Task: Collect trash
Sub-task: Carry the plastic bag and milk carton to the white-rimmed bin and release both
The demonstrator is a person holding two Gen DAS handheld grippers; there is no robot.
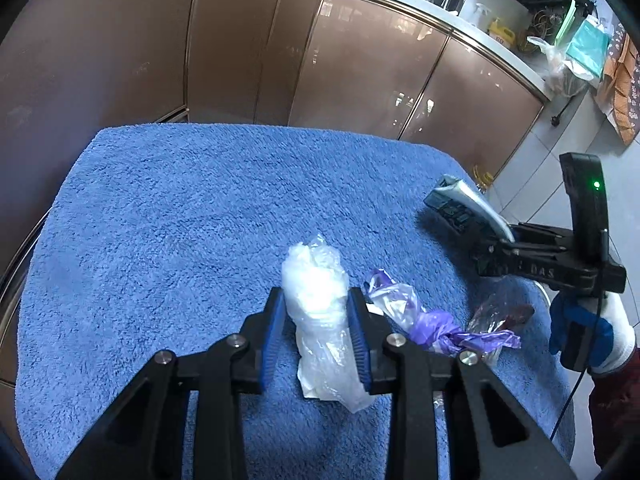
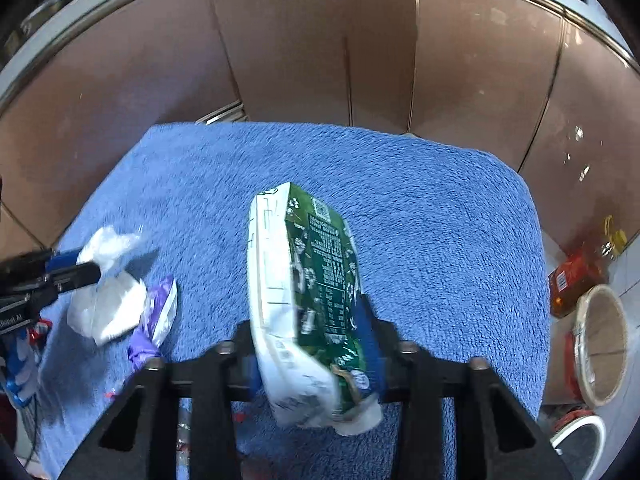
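Observation:
My left gripper [image 1: 318,328] is shut on a crumpled clear plastic bag [image 1: 320,304] over the blue towel [image 1: 200,208]; the bag also shows in the right wrist view [image 2: 108,296]. My right gripper [image 2: 310,344] is shut on a green and white carton [image 2: 304,280], held above the towel [image 2: 420,220]; the carton also shows in the left wrist view [image 1: 468,208]. A knotted purple and white plastic bag [image 1: 424,320] lies just right of my left gripper and shows in the right wrist view [image 2: 156,320]. A clear wrapper with something brown [image 1: 504,312] lies beyond it.
Brown cabinet doors [image 1: 360,60] stand behind the towel. A cluttered counter [image 1: 520,32] runs above them. On the floor at right are an oil bottle [image 2: 580,268], a round basket [image 2: 600,344] and a white rim [image 2: 580,436].

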